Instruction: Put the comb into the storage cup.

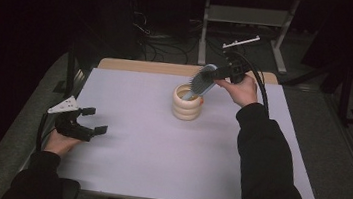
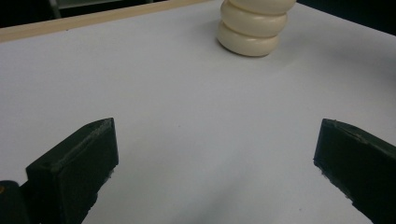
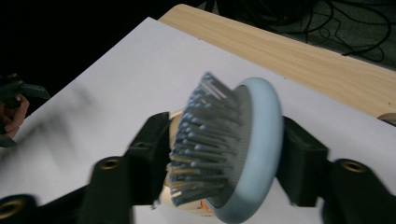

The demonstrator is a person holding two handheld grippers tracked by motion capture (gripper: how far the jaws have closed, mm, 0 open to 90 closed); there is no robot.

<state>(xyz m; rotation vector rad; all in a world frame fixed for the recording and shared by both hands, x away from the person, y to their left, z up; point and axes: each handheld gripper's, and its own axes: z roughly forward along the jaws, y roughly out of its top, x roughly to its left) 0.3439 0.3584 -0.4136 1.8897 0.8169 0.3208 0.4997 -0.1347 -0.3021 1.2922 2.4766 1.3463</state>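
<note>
Hairbrush [image 1: 203, 79], 1, sits between my right gripper's [image 1: 216, 75] 2 part-open jaws above 1 cream ringed cup [image 1: 186, 106] at the table's [image 1: 159, 148] middle; pad contact unclear. My left gripper [image 1: 92, 120] gapes empty.

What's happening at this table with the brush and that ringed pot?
A person works with a pair of tongs in each hand. The right tongs have a pale blue hairbrush between their jaws, its handle end down inside the cream ribbed holder on the white table. Whether the pads press on the brush is not clear. The left tongs rest open near the table's left edge, holding nothing.
</note>
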